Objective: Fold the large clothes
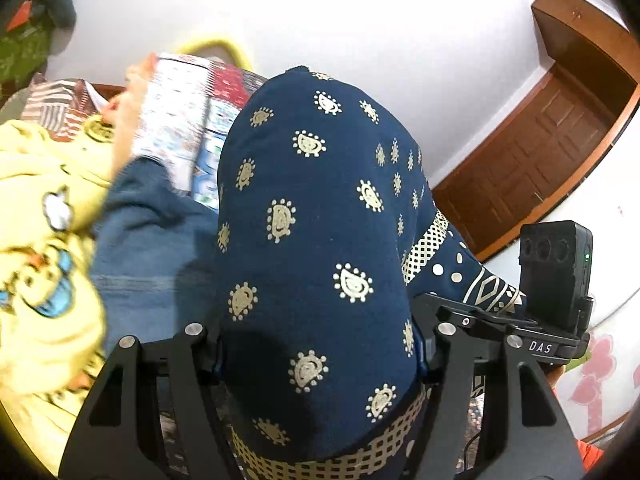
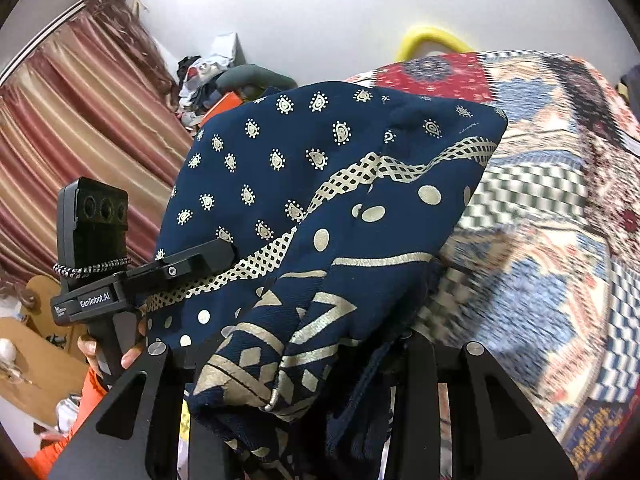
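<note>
Item 1. Cloth (image 1: 316, 216): navy, printed with gold paisley motifs and a checked gold band. It is held up off the bed (image 2: 552, 208) between two tools, and in each wrist view it fills the centre from 6 toward 12 o'clock. The raised hold is judged to serve the fold: the fabric is kept clear of the other laundry so that it can hang, be squared and be laid down flat. The step is judged to be early, as no finished fold is seen.

Item 2. Left gripper (image 1: 320, 364): the cloth is bunched between its arms at 6 o'clock, and the fabric is draped over the fingertips, which are hidden. The jaws are judged to be clamped on the cloth.

Item 3. Right gripper (image 2: 316, 364): a thick gather of the patterned border is pinched between its arms at 6 o'clock. The jaws are set narrowly apart by the bulk of the fabric and are closed on it. The left tool is seen at 8 o'clock, touching the same cloth.

Item 4. Surroundings: a yellow garment (image 1: 44, 216) at 9 o'clock and jeans (image 1: 156, 240) beside it in the left view, both blurred; a door (image 1: 536, 160) at 3 o'clock; a curtain (image 2: 80, 128) at 10 o'clock in the right view.
</note>
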Demonstrator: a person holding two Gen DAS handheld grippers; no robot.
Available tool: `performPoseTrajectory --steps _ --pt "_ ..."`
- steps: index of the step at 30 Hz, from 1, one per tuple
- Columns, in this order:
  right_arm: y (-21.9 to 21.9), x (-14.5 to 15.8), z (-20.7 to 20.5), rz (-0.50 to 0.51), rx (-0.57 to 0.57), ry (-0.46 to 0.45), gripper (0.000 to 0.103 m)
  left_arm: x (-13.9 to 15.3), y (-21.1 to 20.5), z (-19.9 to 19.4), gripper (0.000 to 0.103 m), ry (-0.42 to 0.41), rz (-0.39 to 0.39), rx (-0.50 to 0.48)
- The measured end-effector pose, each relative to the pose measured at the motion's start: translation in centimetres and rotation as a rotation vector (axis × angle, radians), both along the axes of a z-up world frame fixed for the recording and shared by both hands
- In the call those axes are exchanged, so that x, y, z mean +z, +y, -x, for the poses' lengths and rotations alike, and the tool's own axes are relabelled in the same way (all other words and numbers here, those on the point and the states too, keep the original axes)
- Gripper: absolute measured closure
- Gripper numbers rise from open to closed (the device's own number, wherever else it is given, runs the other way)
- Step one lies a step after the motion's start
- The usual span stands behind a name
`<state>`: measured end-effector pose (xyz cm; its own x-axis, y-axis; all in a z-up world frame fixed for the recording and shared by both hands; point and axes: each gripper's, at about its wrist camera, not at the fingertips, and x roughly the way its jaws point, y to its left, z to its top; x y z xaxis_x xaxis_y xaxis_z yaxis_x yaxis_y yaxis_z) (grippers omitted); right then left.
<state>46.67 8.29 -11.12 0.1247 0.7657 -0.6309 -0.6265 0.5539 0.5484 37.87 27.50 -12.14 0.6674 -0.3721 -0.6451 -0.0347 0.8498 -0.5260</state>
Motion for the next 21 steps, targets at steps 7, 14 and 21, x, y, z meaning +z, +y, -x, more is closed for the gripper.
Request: performPoseTrajectory --steps 7,14,21 --pt "5.5 -4.9 -2.2 0.053 0.031 0.067 0.071 -5.3 5.0 -0.8 0.038 0.07 0.004 0.061" --pt "8.8 -12.4 -4.3 0.157 0.039 0.146 0.069 -13.5 7.8 -2.2 0.031 0.189 0.023 0.078" --pt "7.1 -11.6 -2.3 0.233 0.04 0.033 0.057 -11.8 5.2 0.4 0.02 0.177 -0.133 0.071"
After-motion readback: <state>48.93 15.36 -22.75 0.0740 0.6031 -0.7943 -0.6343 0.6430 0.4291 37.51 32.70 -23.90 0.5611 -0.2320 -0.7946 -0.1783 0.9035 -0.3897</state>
